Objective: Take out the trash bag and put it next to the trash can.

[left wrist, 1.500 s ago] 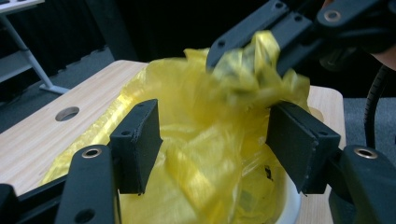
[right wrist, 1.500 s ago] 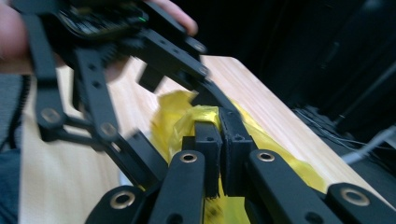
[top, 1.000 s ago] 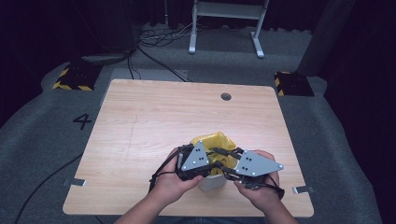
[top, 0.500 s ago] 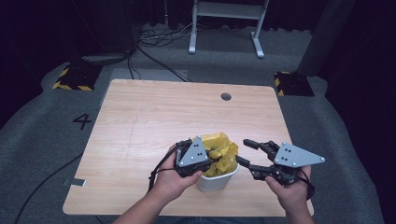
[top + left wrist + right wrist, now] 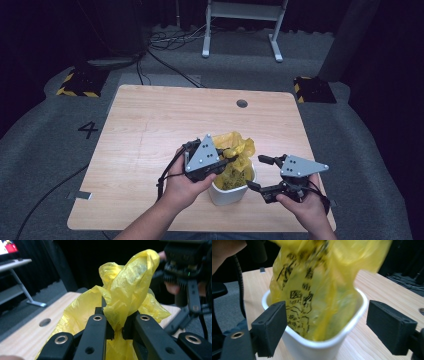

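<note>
Near the counter's (image 5: 150,115) front edge, the right tongs (image 5: 259,172) stand wide apart just beside a white tub (image 5: 227,194), gripping nothing. The left tongs (image 5: 117,326) are clamped on a yellow plastic bag (image 5: 235,150) sitting in that tub.

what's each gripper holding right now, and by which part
The left gripper is shut on the yellow plastic bag, pinching its gathered top above the white bin. The right gripper is open and holds nothing.
</note>
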A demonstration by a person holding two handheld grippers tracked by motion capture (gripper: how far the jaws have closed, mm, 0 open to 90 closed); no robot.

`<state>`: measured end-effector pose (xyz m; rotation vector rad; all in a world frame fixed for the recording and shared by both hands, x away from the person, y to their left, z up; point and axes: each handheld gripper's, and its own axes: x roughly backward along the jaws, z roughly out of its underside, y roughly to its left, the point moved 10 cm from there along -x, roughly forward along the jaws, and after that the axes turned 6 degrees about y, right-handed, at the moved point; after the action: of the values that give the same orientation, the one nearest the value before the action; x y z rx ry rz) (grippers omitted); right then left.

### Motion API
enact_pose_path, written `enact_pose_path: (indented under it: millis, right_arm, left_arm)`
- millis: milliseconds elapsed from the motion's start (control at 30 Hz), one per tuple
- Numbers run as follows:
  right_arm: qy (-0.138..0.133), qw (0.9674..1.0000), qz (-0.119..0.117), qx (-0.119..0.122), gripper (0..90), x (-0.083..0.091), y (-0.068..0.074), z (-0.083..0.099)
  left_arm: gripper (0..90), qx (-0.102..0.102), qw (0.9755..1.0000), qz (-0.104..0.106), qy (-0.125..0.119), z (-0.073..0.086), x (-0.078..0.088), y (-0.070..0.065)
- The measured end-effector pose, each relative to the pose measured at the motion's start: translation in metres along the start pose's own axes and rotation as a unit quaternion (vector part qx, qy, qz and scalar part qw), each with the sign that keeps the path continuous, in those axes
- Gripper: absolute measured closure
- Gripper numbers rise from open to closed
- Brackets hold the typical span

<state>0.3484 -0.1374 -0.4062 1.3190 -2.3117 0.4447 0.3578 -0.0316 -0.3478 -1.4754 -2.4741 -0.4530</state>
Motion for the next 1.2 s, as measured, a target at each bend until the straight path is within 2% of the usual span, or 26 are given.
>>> enact_pose_path:
  millis: [167, 300, 333, 400, 467, 533, 567, 667, 767, 900, 967, 1033, 1200]
  right_arm:
    - [0.006, 0.9998, -0.012, 0.017, 15.9, -0.015, 0.01, -0.006]
    - [0.008, 0.9995, 0.006, 0.029, 16.0, -0.024, 0.01, -0.011]
    - [0.01, 0.9996, 0.004, 0.025, 20.1, -0.026, 0.01, -0.011]
    - [0.019, 0.9992, 0.001, 0.035, 42.5, -0.027, 0.01, -0.01]
    - [0.031, 0.998, -0.006, 0.054, 70.0, -0.024, 0.012, -0.01]
    - [0.034, 0.9973, -0.004, 0.065, 79.3, -0.022, 0.015, -0.011]
    - [0.033, 0.997, 0.001, 0.07, 81.3, -0.021, 0.015, -0.012]
    - [0.023, 0.9973, 0.006, 0.069, 82.8, -0.02, 0.014, -0.015]
    - [0.012, 0.9977, 0.006, 0.066, 82.9, -0.016, 0.012, -0.018]
    - [0.0, 0.9973, 0.008, 0.073, 82.8, -0.012, 0.011, -0.024]
    - [-0.004, 0.9966, 0.011, 0.081, 82.8, -0.01, 0.012, -0.027]
    - [-0.005, 0.996, 0.016, 0.088, 82.9, -0.008, 0.012, -0.03]
    - [-0.016, 0.9953, 0.028, 0.092, 83.0, 0.0, 0.008, -0.039]
  left_arm:
    - [83.3, -0.012, 0.9998, 0.001, -0.016, -0.014, 0.009, 0.0]
    - [83.2, -0.013, 0.9995, -0.002, -0.028, -0.02, 0.017, 0.001]
    - [83.2, -0.013, 0.9995, -0.004, -0.028, -0.021, 0.019, 0.002]
    - [83.3, -0.013, 0.9995, -0.004, -0.027, -0.02, 0.021, 0.004]
    - [83.0, -0.008, 0.9996, -0.003, -0.025, -0.018, 0.021, 0.005]
    - [79.4, 0.001, 0.9998, 0.002, -0.02, -0.015, 0.021, 0.006]
    - [73.6, 0.005, 0.9998, 0.0, -0.022, -0.014, 0.021, 0.007]
    - [49.8, 0.02, 0.9992, -0.025, -0.025, -0.011, 0.022, 0.012]
    - [33.6, 0.026, 0.9984, -0.043, -0.026, -0.006, 0.028, 0.016]
    - [32.6, 0.024, 0.999, -0.032, -0.019, 0.001, 0.042, 0.016]
    - [31.9, 0.02, 0.9992, -0.033, -0.014, 0.004, 0.052, 0.016]
    - [29.5, 0.018, 0.999, -0.041, -0.008, 0.006, 0.063, 0.02]
    - [27.4, 0.023, 0.9973, -0.068, -0.014, 0.01, 0.091, 0.032]
